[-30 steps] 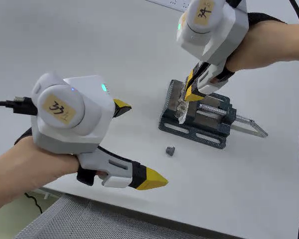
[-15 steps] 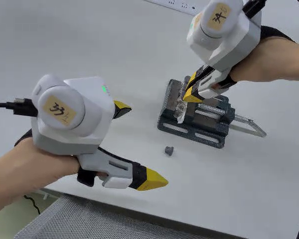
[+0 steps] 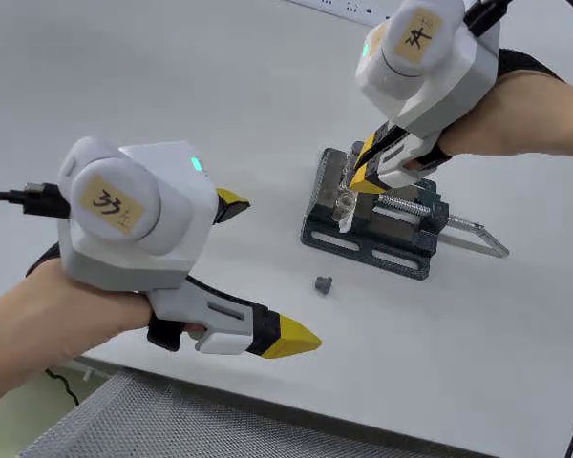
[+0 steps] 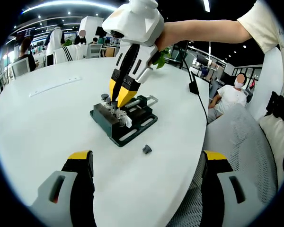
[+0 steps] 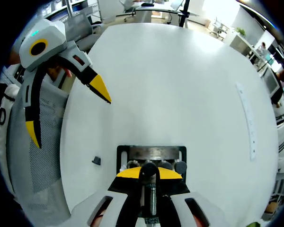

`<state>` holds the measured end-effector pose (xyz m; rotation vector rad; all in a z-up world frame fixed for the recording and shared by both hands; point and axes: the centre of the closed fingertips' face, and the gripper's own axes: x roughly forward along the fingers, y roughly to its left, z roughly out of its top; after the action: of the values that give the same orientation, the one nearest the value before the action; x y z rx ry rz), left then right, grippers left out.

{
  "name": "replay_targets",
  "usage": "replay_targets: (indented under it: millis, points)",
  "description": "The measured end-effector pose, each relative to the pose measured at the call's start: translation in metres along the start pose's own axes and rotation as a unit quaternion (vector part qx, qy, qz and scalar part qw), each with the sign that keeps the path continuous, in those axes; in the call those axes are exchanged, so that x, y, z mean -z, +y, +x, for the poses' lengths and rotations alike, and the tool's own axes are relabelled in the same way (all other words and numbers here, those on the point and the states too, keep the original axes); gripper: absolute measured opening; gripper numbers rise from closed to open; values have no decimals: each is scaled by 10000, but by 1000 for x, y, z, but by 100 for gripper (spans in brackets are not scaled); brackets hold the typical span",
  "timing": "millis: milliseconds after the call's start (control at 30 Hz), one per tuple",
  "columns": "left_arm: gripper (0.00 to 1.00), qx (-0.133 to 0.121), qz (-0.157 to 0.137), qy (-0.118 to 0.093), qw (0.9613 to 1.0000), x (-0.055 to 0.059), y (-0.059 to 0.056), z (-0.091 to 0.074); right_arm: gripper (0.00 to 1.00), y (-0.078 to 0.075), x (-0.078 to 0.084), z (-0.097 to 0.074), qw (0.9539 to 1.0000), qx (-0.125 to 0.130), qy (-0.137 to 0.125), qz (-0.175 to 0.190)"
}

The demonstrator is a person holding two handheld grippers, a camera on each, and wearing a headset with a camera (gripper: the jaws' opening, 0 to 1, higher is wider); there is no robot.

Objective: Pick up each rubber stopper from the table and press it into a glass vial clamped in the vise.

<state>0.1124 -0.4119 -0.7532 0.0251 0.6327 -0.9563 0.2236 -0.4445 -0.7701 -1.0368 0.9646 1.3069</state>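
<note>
- Right gripper (image 3: pixel 363 179): white body, yellow-tipped jaws drawn close, pinching a small dark rubber stopper (image 5: pixel 148 168) and poised directly above the vise.
- Dark grey metal bench vise (image 3: pixel 401 250): stands on the white table (image 3: pixel 172 95) with a clear glass vial (image 3: pixel 345 204) clamped in it, just beneath the right gripper's tips.
- Loose grey rubber stopper (image 3: pixel 323 283): lies on the table near the vise's front, not touching it.
- Left gripper (image 3: pixel 264 268): jaws spread wide, holding nothing, over the table's near edge.
</note>
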Motion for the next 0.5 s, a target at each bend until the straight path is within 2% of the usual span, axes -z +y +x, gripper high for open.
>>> replay_targets:
  millis: [300, 500]
  points:
    - [94, -2, -15, 3, 10000, 0, 0, 0, 7, -1, 1, -1, 9999, -25, 9, -130]
    - [94, 5, -35, 18, 10000, 2, 0, 1, 11, 2, 0, -1, 9999, -126, -33, -29]
